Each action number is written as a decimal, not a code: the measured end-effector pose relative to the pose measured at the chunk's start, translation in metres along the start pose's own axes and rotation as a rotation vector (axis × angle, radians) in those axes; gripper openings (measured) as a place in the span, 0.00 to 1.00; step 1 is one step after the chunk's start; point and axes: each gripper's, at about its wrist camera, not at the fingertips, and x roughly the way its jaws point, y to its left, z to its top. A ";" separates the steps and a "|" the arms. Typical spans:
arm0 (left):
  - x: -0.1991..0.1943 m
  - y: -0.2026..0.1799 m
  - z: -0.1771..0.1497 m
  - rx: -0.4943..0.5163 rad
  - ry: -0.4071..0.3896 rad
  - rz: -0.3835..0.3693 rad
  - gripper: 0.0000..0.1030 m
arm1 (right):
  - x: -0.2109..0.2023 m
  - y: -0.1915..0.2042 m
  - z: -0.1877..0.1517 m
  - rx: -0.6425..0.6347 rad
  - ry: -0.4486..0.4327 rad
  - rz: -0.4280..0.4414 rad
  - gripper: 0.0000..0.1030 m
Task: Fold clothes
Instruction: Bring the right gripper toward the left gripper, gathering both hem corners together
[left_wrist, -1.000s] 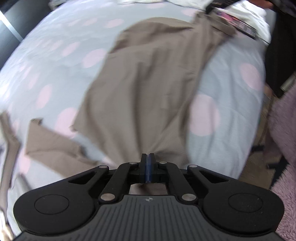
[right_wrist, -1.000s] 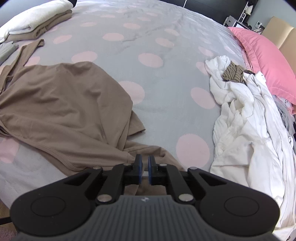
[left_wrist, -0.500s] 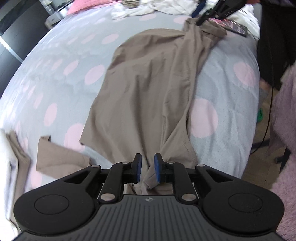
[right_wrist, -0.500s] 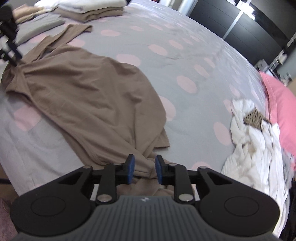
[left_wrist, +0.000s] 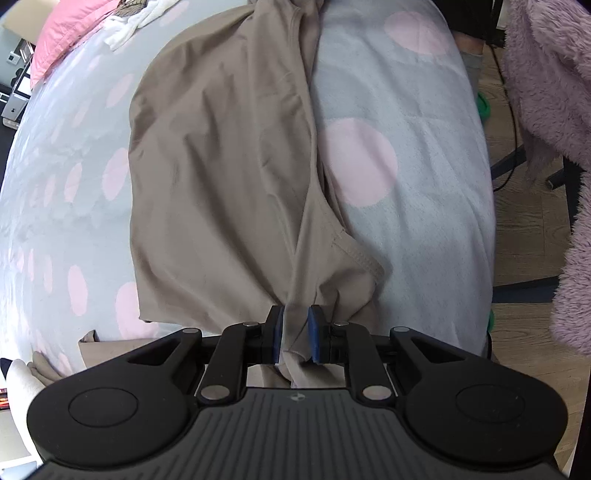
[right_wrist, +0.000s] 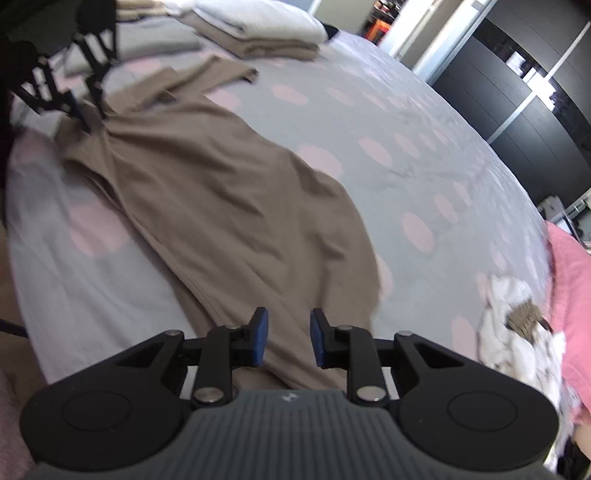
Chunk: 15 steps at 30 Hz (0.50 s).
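The brown garment (left_wrist: 221, 184) lies spread lengthwise on the dotted bedcover (left_wrist: 413, 206), a bunched fold of it standing between the slightly parted pads of the left gripper (left_wrist: 295, 334), seemingly unclamped, while the right gripper (right_wrist: 288, 339), jaws having just opened, hovers apart over its other end.
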 end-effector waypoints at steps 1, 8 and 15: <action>-0.001 0.000 0.000 -0.002 -0.002 0.000 0.13 | 0.000 0.009 0.005 -0.022 -0.015 0.019 0.26; -0.008 -0.002 -0.001 -0.038 -0.053 0.012 0.13 | 0.010 0.070 0.043 -0.154 -0.076 0.138 0.25; -0.013 0.001 -0.006 -0.138 -0.150 0.004 0.13 | 0.029 0.115 0.076 -0.202 -0.126 0.246 0.24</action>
